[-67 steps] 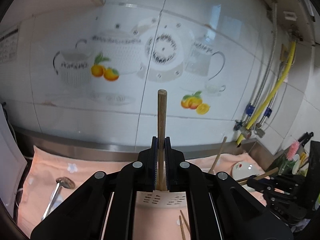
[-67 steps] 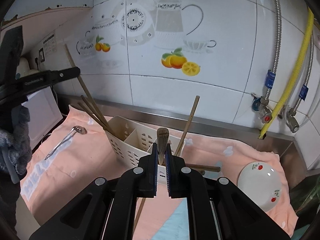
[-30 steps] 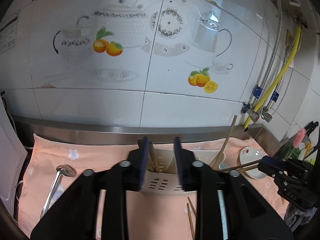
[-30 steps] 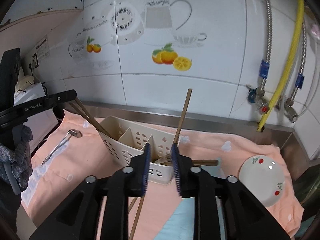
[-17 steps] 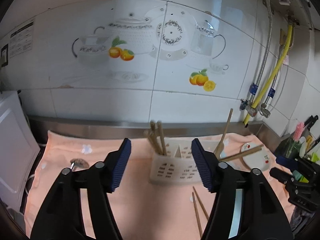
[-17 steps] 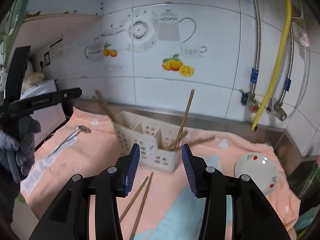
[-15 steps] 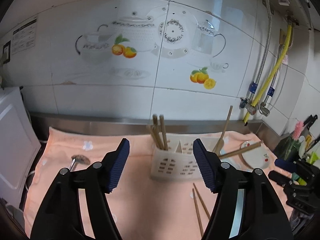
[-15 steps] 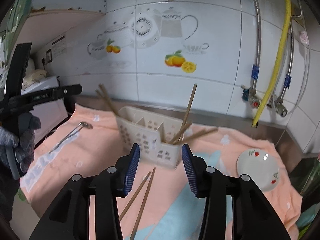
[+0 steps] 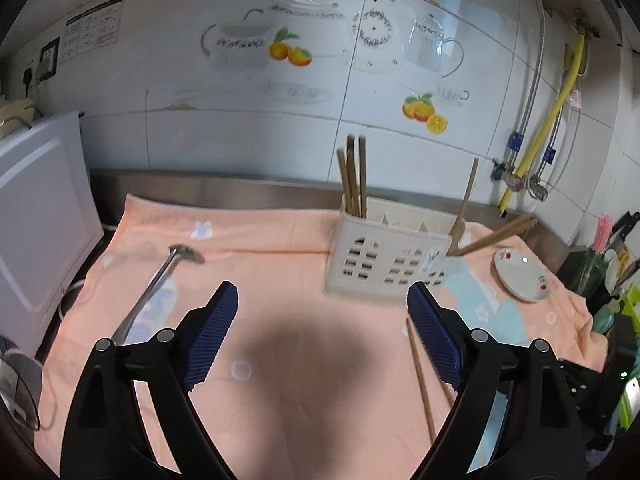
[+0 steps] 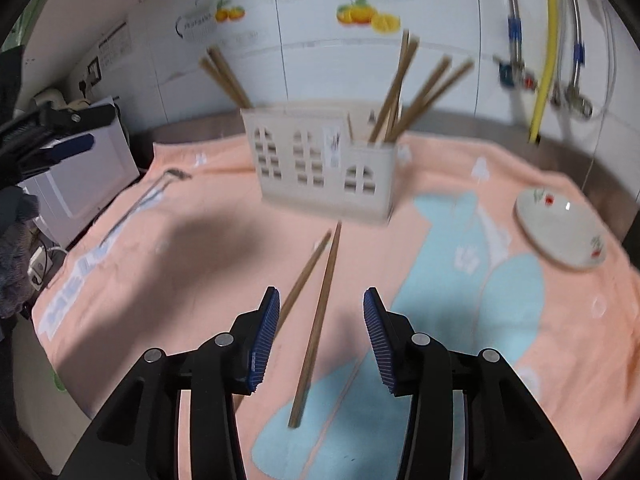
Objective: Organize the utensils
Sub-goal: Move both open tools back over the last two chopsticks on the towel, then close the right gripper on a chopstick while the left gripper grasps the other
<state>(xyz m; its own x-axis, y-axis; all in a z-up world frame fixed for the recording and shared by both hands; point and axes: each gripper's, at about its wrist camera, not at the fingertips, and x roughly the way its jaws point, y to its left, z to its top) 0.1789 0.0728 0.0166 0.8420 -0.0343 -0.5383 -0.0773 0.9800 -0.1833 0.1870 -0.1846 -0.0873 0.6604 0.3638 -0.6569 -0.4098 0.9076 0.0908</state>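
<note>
Wooden chopsticks in caddy [image 9: 352, 176]: already standing in white caddy [image 9: 384, 256], left and right compartments.
Loose chopsticks [image 10: 320, 312]: flat on peach towel [image 9: 280, 360], at 6 o'clock from caddy; not yet stored.
Ladle [image 9: 160, 280]: at 9 o'clock from caddy; not yet stored.
Left gripper [image 9: 322, 332]: just been opening, spread wide, empty.
Right gripper [image 10: 320, 336]: part open, straddling loose chopsticks, no pinch yet.

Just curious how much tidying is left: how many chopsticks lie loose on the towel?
2: one chopstick and a second chopstick just left of it, on the towel before the holder. Others may be hidden.
</note>
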